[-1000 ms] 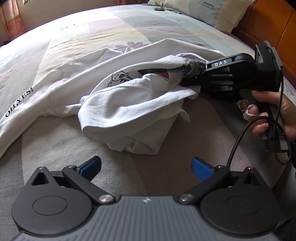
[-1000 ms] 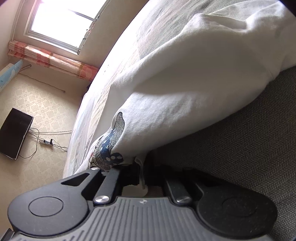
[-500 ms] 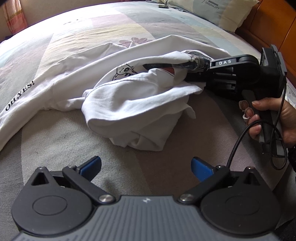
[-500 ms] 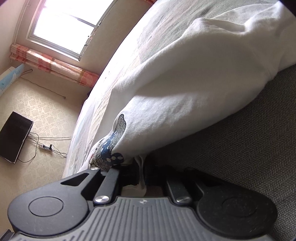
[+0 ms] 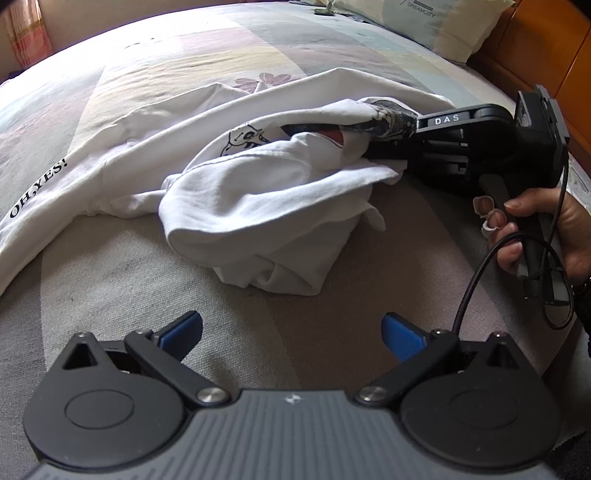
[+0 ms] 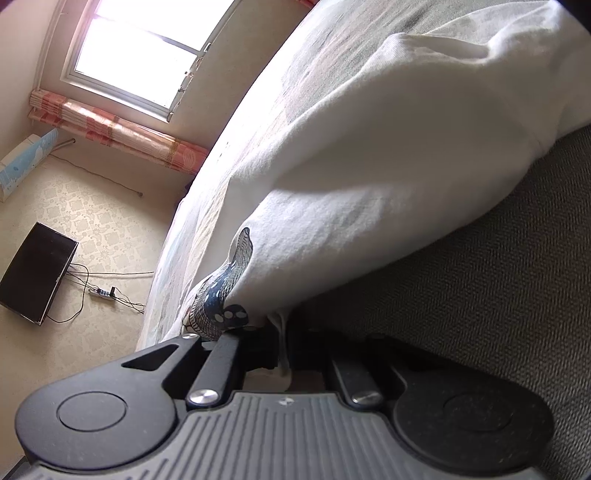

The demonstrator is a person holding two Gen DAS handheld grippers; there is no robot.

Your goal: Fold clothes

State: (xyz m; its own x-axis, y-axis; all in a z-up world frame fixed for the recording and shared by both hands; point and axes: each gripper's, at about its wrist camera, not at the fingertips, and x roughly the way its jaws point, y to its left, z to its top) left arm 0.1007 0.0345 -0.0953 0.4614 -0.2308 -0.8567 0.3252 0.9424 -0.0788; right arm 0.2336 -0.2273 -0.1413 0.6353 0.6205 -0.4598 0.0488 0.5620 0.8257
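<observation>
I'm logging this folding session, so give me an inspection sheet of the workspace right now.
Surface: bed with a patchwork cover, grey weave in front.
Job's things: white T-shirt, crumpled, printed, one edge lifted off the bed.
Clutter: pillow at the head of the bed.
Grippers: right tongs shut on the T-shirt's printed edge; left tongs open, empty, short of the shirt.
Cables: black cable looping from the right gripper's handle; power strip with wires on the floor.
Surroundings: window, pink patterned curtain, dark flat panel on the floor, wooden headboard.
</observation>
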